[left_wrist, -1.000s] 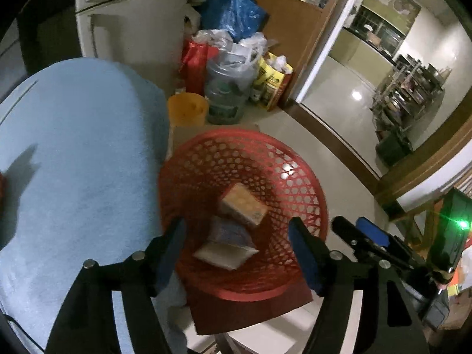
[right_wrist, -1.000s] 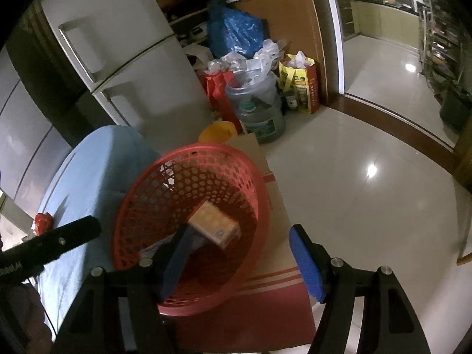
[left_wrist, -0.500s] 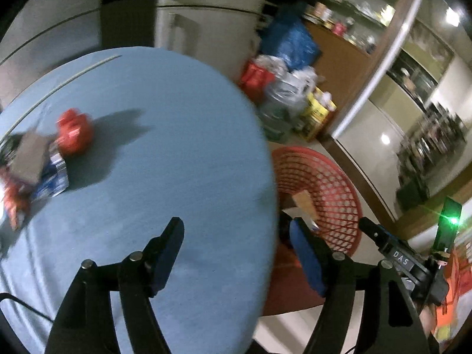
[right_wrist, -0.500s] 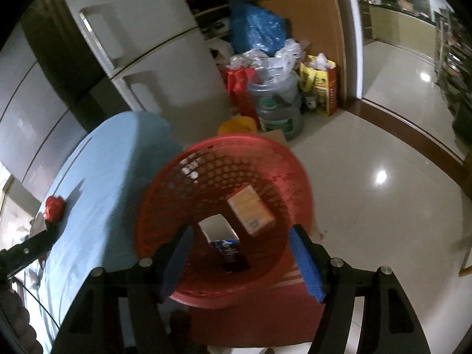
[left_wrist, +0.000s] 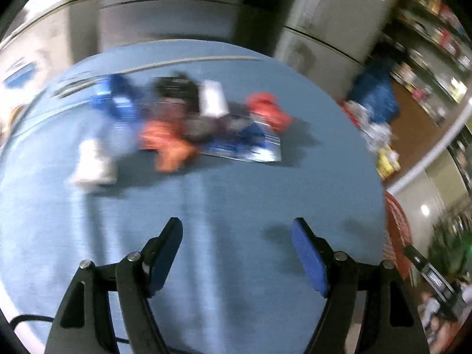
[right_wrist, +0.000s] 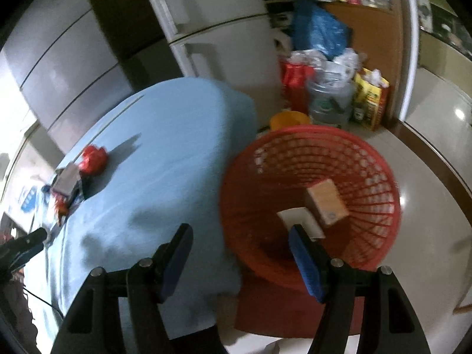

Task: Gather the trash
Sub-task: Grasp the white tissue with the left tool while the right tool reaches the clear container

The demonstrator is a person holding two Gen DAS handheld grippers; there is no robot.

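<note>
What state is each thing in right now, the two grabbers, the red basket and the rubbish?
left gripper: open, empty, over the table
right gripper: open, empty
red basket: upright beside the table, holding a box and a carton
wrappers: heaped on the blue table, blurred
red wrapper: crumpled, on the table

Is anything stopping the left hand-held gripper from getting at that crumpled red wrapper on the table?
Probably not. The left hand-held gripper is open and empty, with bare blue tablecloth between it and the red wrapper; it just isn't there yet.
</note>
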